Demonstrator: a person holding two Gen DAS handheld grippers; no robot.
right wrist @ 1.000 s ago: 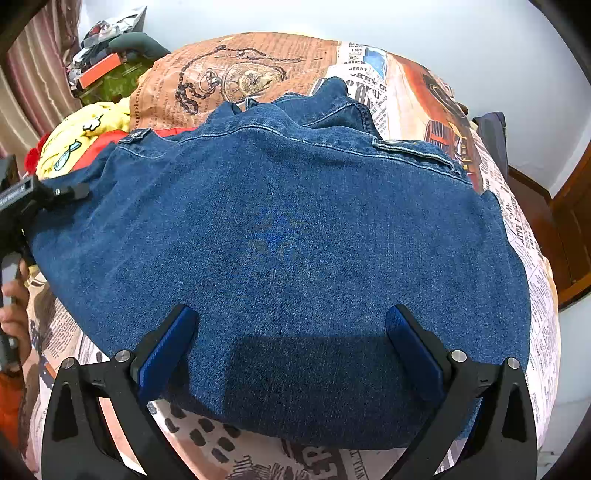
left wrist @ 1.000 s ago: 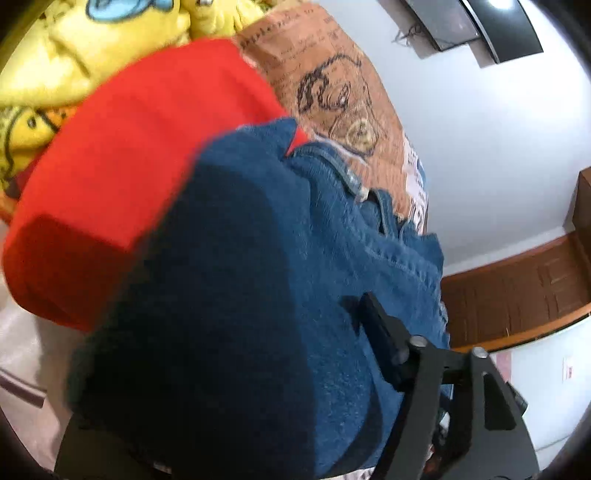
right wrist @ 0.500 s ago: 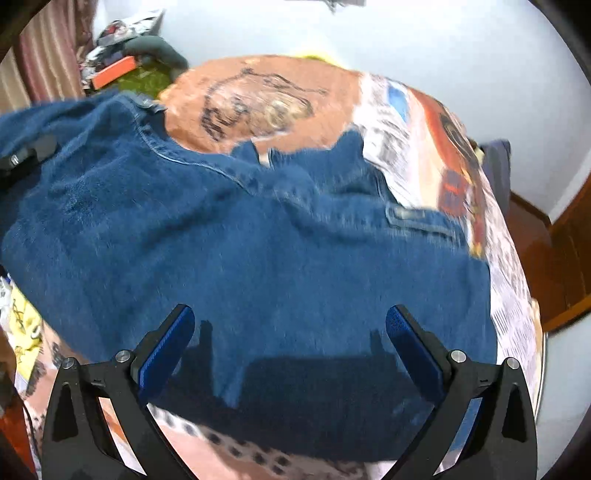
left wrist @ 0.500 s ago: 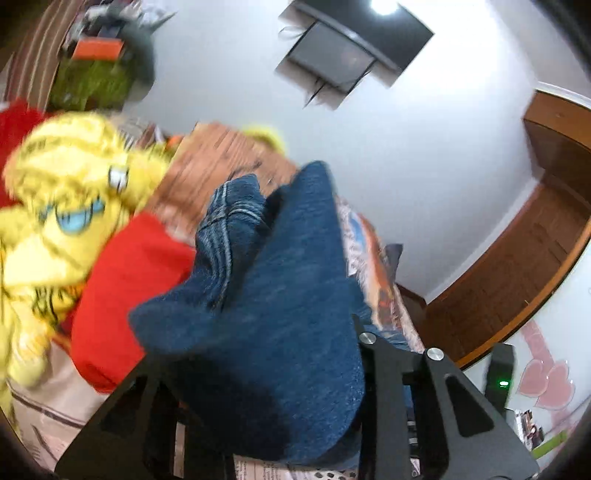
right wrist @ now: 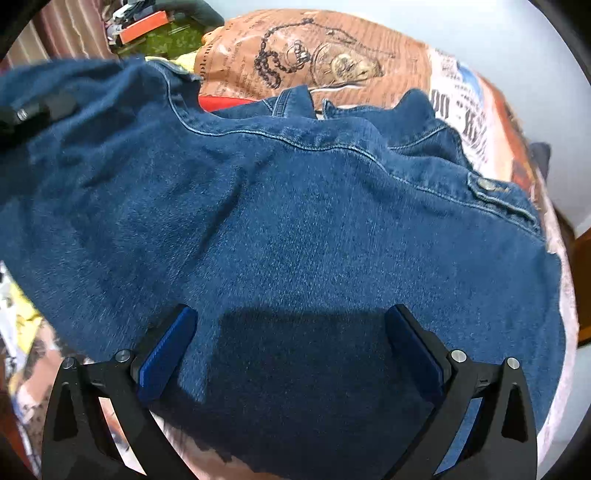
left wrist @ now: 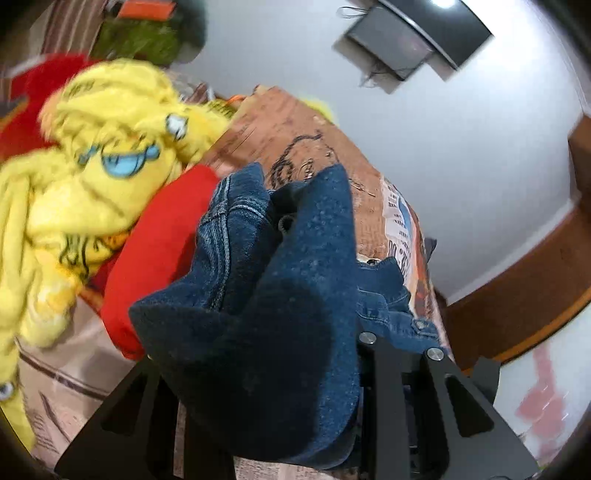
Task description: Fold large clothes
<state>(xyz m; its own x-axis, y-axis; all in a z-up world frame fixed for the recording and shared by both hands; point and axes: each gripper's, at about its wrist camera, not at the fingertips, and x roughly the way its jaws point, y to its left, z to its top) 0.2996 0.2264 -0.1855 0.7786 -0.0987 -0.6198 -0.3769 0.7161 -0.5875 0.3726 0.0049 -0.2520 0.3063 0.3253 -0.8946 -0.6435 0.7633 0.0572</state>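
Denim fills both views: a large dark-blue denim jacket (right wrist: 314, 229) lies spread over a bed covered by a newspaper-print sheet in brown and white (right wrist: 332, 48), its collar and a buttoned tab toward the far side. One part of the garment is lifted at the left, bunched up in the left gripper (left wrist: 280, 369); the cloth drapes over that tool so thickly that its fingers are hidden, though the fabric hangs gathered from between them, clamped there. The right gripper (right wrist: 291, 354) hovers at the jacket's near hem with its blue-padded fingers (right wrist: 166, 350) spread wide apart, nothing between them but the flat denim beneath. Beside the jacket, a red cloth (left wrist: 159, 236) and a crumpled yellow garment with a blue cartoon print (left wrist: 99, 162) lie piled on the bed, blurred. No container shows in either view. At the far left corner sits a jumble of green and orange items (right wrist: 155, 29), too smeared to identify. A dark wall-mounted screen (left wrist: 417, 33) is cut off at the frame's top edge.
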